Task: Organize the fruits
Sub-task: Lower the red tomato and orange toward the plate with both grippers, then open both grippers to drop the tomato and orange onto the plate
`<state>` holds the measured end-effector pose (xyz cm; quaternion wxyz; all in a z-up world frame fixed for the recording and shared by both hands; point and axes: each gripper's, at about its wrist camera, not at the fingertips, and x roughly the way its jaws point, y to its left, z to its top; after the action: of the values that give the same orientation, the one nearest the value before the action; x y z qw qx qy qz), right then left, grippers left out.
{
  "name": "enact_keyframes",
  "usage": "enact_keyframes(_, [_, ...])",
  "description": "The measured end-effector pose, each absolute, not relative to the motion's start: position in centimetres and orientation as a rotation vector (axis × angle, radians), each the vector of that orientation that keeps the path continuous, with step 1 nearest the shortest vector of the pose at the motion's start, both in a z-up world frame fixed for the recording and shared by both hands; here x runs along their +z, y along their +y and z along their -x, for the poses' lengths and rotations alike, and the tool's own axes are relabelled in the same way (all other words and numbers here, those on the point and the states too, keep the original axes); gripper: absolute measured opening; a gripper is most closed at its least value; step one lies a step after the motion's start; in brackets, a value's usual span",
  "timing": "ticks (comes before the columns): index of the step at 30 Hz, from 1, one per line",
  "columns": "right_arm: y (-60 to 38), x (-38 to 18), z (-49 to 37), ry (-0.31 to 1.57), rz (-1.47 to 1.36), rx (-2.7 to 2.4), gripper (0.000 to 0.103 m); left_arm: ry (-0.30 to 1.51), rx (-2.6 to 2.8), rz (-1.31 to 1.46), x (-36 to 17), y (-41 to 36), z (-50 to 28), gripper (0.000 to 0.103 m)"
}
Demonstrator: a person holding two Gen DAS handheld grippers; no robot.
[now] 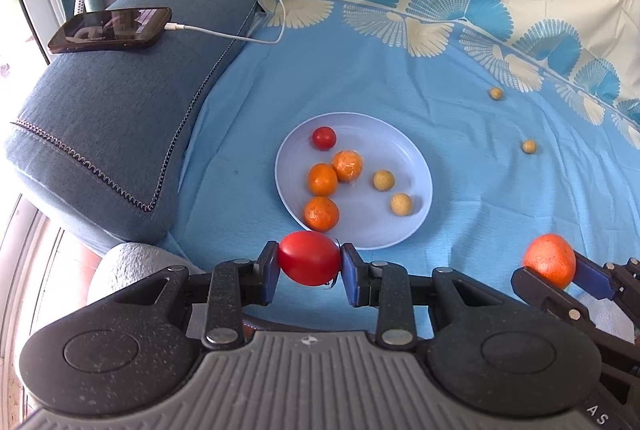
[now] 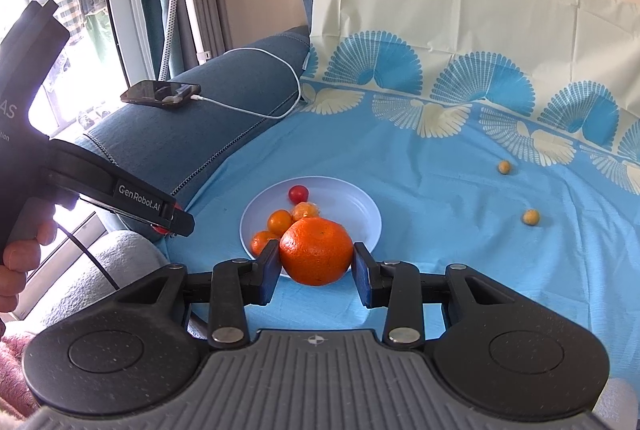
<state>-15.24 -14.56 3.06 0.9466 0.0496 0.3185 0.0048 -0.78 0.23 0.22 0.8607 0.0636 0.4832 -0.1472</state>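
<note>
The left gripper (image 1: 309, 258) pinches a soft, thin-skinned tomato (image 1: 309, 257) across its middle, the right gripper (image 2: 316, 258) a firmer orange (image 2: 316, 250), so both likely need gentle pressure.

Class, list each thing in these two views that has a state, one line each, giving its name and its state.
left gripper: shut on red tomato
red tomato: held off the cloth
right gripper: shut on large orange
large orange: held near the plate
plate: holds six fruits
small tomato: on the plate
two small yellow fruits: loose on the cloth
phone: cable plugged in, on the sofa arm
</note>
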Motion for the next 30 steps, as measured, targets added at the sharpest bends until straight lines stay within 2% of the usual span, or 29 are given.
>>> enact_keyframes(30, [-18.4, -5.4, 0.5, 0.799, -0.147, 0.033, 0.04, 1.118, -0.324, -0.217, -8.4, -7.6, -11.7, 0.036])
